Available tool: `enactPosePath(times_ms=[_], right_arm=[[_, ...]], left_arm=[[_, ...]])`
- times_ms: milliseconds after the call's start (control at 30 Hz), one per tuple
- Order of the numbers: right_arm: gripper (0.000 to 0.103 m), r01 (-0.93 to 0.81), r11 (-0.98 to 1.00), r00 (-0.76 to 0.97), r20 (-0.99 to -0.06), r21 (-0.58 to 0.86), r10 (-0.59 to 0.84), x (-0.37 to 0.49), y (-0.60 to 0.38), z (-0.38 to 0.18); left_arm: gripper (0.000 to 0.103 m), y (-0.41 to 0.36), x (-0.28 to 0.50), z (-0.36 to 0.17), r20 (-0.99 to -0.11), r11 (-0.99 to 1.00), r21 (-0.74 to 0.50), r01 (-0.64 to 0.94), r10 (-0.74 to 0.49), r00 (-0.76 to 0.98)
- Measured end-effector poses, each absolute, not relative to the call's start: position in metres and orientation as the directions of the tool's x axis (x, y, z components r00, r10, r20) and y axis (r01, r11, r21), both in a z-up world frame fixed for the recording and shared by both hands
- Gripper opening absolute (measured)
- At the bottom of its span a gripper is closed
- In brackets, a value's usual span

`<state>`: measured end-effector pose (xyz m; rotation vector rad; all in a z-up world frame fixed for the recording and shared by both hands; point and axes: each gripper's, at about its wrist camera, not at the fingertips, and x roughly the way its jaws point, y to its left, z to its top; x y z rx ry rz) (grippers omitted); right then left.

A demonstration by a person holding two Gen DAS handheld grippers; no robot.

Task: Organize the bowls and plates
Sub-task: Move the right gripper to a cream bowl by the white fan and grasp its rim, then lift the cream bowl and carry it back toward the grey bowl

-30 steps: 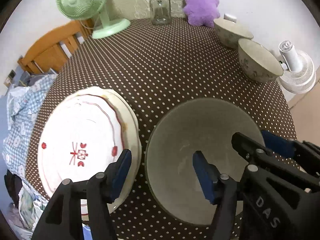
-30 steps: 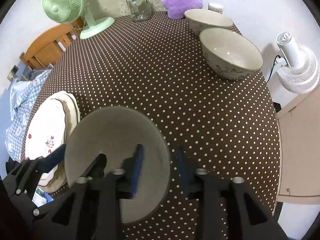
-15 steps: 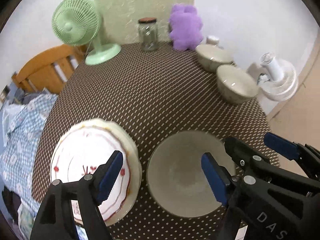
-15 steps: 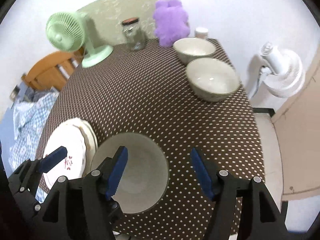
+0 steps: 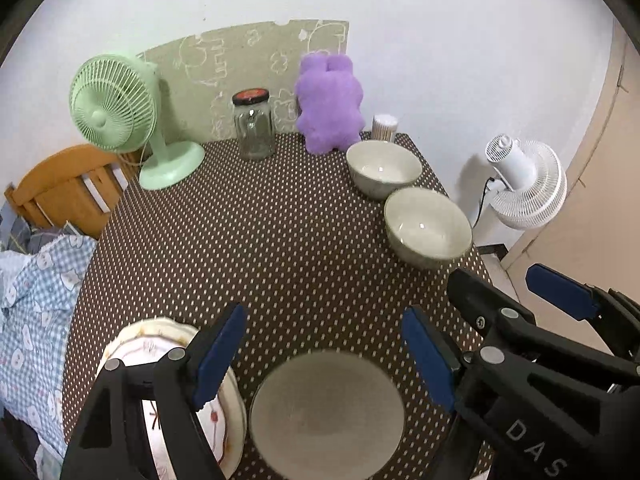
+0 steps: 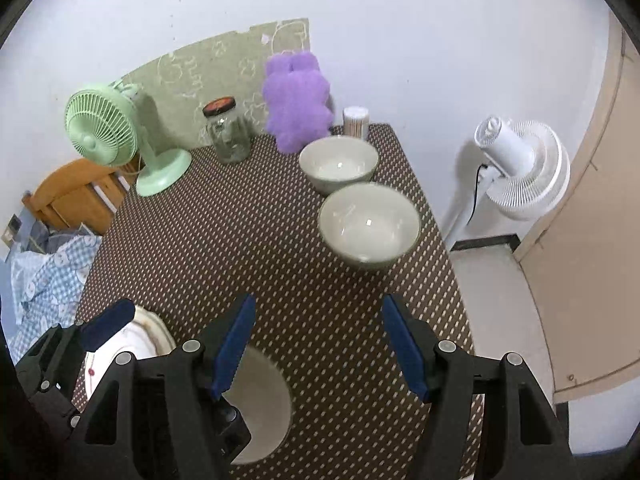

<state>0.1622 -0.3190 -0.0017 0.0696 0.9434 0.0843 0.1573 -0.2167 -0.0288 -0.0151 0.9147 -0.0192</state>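
A grey bowl [image 5: 326, 412] sits on the dotted brown table near the front edge; it also shows in the right wrist view [image 6: 262, 404]. A stack of white plates with red marks [image 5: 132, 360] lies to its left, also seen in the right wrist view [image 6: 132, 340]. Two more bowls stand at the far right: a nearer one [image 5: 428, 228] [image 6: 370, 226] and a farther one [image 5: 382, 168] [image 6: 338, 164]. My left gripper [image 5: 320, 354] is open and empty, raised above the grey bowl. My right gripper [image 6: 318, 344] is open and empty, above the table right of the bowl.
At the back stand a green fan [image 5: 120, 116], a glass jar [image 5: 253, 124], a purple plush toy [image 5: 330, 108] and a small container of sticks [image 5: 385, 126]. A white fan [image 5: 524, 184] stands on the floor right of the table. A wooden chair [image 5: 60, 184] and blue cloth [image 5: 32, 300] are left.
The right gripper opened and let go of the grey bowl, which now rests on the table. Both grippers rose and drew back, so more of the table and wall shows.
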Motion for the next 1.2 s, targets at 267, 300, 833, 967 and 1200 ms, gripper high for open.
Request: enactPosePath(times_ms=[267, 300, 833, 967, 1200], right_arm=[[0.069, -0.089, 0.991, 0.583, -0.802, 0.100, 0.133, 0.207, -0.345, -0.004], [0.069, -0.099, 0.989, 0.577, -0.804, 0.106, 0.143, 0.216, -0.350, -0.007], [0.069, -0.108, 0.987, 0.532, -0.832, 0.115, 0.155, 0.317, -0.395, -0.072], [0.069, -0.087, 0.988, 0.495, -0.855, 0.124, 0.151, 0.333, -0.403, -0.094], [0.069, -0.084, 0.987, 0.453, -0.878, 0.135, 0.159, 0.348, -0.411, -0.121]], left_arm=[[0.081, -0.245, 0.195, -0.033, -0.786, 0.999, -0.013, -0.038, 0.013, 0.618], [0.081, -0.248, 0.202, -0.035, -0.788, 0.999, -0.015, -0.045, 0.015, 0.615], [0.072, -0.297, 0.301, -0.093, -0.833, 0.997, -0.018, -0.074, 0.026, 0.553], [0.068, -0.303, 0.316, -0.111, -0.857, 0.996, 0.010, -0.085, 0.052, 0.512], [0.050, -0.309, 0.326, -0.133, -0.878, 0.994, 0.004, -0.110, 0.056, 0.476]])
